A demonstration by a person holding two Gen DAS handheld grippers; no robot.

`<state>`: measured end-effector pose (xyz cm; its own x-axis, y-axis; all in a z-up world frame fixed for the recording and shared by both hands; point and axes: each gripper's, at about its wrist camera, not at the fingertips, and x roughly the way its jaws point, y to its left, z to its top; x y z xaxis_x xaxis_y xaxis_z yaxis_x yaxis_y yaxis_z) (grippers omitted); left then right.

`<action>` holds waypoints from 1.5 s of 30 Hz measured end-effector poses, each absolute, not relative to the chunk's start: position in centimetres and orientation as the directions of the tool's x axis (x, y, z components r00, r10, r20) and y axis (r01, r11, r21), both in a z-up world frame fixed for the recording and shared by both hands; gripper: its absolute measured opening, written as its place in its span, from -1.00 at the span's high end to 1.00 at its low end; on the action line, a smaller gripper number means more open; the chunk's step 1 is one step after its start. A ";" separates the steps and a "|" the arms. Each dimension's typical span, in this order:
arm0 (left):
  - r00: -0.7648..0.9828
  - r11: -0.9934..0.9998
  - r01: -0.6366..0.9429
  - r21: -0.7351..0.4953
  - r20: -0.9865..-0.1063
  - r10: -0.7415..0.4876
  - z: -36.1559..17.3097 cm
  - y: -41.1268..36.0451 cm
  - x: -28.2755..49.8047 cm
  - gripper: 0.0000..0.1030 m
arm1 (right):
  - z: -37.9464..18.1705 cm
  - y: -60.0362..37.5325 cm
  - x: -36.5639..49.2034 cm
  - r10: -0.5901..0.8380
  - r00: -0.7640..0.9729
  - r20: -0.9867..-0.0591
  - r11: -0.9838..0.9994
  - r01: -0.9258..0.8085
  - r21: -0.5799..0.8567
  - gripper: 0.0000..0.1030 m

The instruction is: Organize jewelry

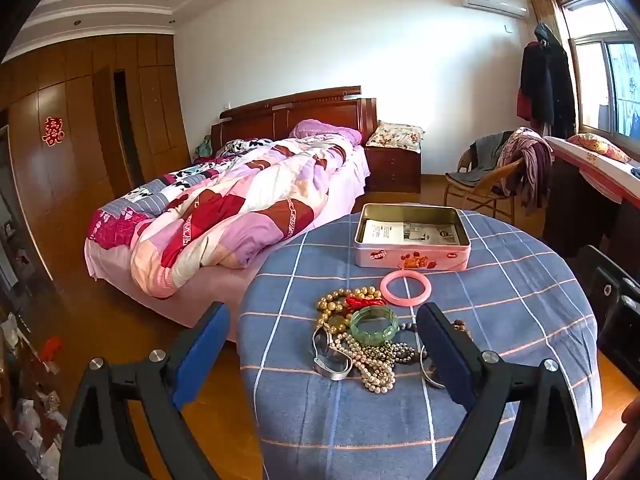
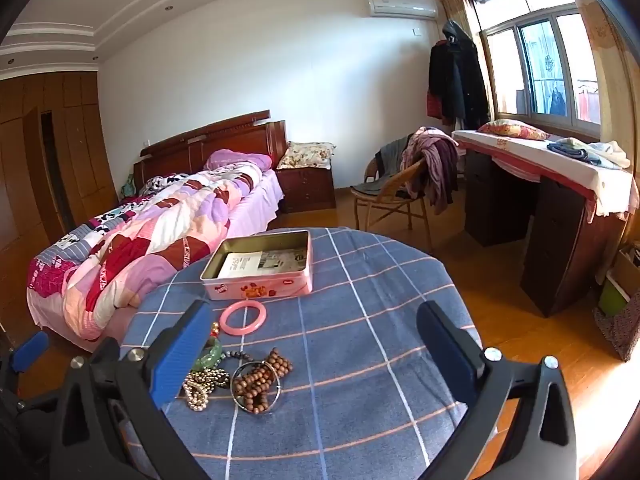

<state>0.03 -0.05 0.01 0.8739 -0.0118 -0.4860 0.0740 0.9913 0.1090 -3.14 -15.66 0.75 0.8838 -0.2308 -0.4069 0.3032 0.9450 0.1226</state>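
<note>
My left gripper (image 1: 322, 354): one, fingers spread wide, nothing between them, tilted down over the jewelry heap. My right gripper (image 2: 314, 344): one, likewise spread and empty, tilted down. On the checked tablecloth (image 2: 360, 360): one pink bangle (image 1: 405, 288), one green bangle (image 1: 374, 325), one wooden bead bracelet (image 2: 260, 378), one thin metal bangle (image 2: 256, 386), several pearl strands (image 1: 372, 364) tangled, count unclear. Beyond, touching the pink bangle: one open pink tin (image 1: 412, 236), papers inside.
</note>
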 end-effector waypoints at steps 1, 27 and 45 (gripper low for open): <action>0.872 0.991 0.081 0.109 -0.489 -0.018 0.0 -0.1 0.1 -0.82 | 0.8 -15.6 -3.1 -0.240 0.883 -0.403 0.944 0.310 0.117 -1.00; 0.880 0.989 0.056 0.135 -0.475 0.015 -0.1 0.4 -0.3 -0.82 | 0.4 -16.5 -3.3 -0.264 0.868 -0.421 0.932 0.342 0.120 -1.00; 0.881 0.989 0.061 0.136 -0.473 0.011 0.1 0.3 -0.7 -0.82 | 0.1 -16.3 -3.0 -0.375 0.830 -0.413 0.904 0.426 0.037 -1.00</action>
